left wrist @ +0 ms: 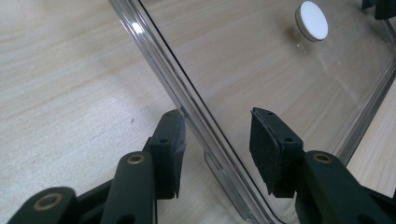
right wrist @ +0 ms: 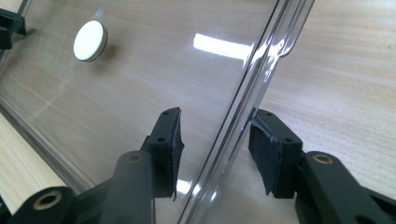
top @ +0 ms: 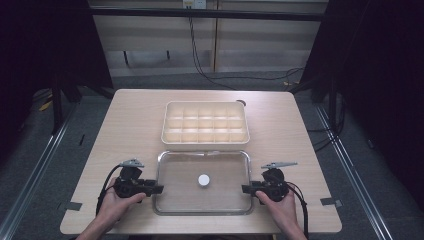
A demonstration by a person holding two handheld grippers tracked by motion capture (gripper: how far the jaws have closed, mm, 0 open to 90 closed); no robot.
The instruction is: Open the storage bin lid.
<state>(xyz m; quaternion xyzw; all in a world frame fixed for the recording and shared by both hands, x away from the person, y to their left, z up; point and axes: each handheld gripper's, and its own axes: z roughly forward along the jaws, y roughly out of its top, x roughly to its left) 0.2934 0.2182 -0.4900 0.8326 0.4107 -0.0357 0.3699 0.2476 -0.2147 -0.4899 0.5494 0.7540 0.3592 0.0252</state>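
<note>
A clear rectangular plastic lid (top: 170,200) with a round white knob (top: 203,180) at its centre is laid flat on the near half of the pale wooden table (top: 130,115), just in front of a cream compartmented plastic tray (top: 205,142). The lid's left edge is straddled by the left gripper (top: 159,189), its right edge by the right gripper (top: 244,188). In both gripper views the black jaws are seen released, with the rim standing between the pads and gaps visible beside it.
</note>
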